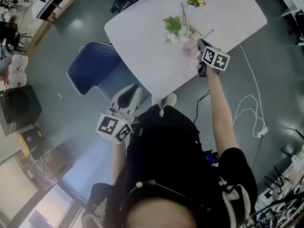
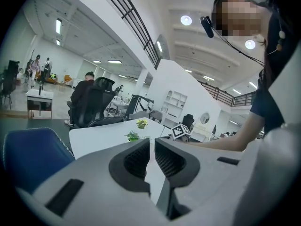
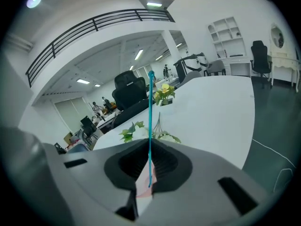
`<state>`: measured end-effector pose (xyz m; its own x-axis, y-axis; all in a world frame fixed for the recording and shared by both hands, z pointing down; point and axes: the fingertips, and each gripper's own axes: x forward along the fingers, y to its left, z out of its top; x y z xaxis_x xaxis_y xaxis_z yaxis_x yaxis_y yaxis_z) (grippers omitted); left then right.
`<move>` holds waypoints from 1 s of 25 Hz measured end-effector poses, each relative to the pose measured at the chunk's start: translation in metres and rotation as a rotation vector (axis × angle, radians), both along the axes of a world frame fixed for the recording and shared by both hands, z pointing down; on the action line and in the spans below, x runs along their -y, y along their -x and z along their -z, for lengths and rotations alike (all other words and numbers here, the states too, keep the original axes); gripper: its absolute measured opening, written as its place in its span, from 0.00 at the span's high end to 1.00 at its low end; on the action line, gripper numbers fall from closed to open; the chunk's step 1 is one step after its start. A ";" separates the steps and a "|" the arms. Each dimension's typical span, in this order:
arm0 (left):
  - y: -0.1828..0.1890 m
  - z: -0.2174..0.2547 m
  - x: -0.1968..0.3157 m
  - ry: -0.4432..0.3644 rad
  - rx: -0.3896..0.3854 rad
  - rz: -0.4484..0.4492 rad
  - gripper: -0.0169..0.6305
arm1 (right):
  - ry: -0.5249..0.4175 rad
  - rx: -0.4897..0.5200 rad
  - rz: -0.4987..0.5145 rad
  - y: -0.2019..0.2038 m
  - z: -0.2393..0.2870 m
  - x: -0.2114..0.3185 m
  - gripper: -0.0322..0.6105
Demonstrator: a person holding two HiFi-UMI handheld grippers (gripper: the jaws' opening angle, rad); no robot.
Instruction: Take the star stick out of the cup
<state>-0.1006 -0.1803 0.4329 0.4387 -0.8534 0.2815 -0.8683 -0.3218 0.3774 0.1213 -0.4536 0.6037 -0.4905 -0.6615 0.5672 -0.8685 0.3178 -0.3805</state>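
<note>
1. Step in hand: grasp made, extraction not yet done. The right gripper (image 3: pixel 149 147) has its jaws closed on the thin teal shaft of the star stick (image 3: pixel 150 112), pinching it low on the shaft, just above the cup (image 1: pixel 188 50).
2. Location of the work: in the head view the pink cup stands on the white table (image 1: pixel 142 32) at 1 o'clock. The stick's lower end is in the cup and its free end leans toward 1 o'clock. The star itself is too small to make out.
3. The left gripper (image 2: pixel 152 147) sits off the table at 9 o'clock, near the person's body. Its jaws are a narrow slit apart, with nothing between them.
4. Next move, as judged: lift the right gripper along the line of the shaft until the lower end clears the rim. Maintain the pinch throughout.
5. Caution: the cup is not braced and may tip or drag. The flower sprigs (image 1: pixel 178 27) lie just beside it at 11 o'clock.
</note>
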 end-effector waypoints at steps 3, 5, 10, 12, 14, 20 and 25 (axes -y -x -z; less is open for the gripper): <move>-0.003 -0.001 0.002 0.000 -0.001 -0.008 0.94 | -0.027 0.010 0.016 0.003 0.008 -0.002 0.92; -0.006 -0.001 0.004 -0.003 -0.002 -0.017 0.94 | -0.052 0.029 0.022 0.003 0.016 -0.004 0.92; -0.013 0.001 0.010 -0.021 -0.007 -0.051 0.94 | -0.140 0.089 0.013 0.001 0.056 -0.017 0.92; -0.016 0.002 0.013 -0.030 -0.012 -0.068 0.94 | -0.186 0.112 0.008 -0.002 0.076 -0.026 0.92; -0.021 0.003 0.015 -0.039 -0.016 -0.086 0.94 | -0.229 0.144 -0.005 -0.006 0.097 -0.036 0.92; -0.036 0.008 0.022 -0.069 -0.027 -0.146 0.94 | -0.369 0.238 -0.057 -0.022 0.163 -0.071 0.92; -0.046 0.009 0.027 -0.082 -0.041 -0.195 0.94 | -0.458 0.336 -0.092 -0.029 0.212 -0.105 0.92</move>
<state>-0.0544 -0.2068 0.4239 0.6075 -0.7705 0.1930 -0.7710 -0.5135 0.3767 0.1503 -0.3482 0.3915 -0.5232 -0.8514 0.0363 -0.7556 0.4438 -0.4817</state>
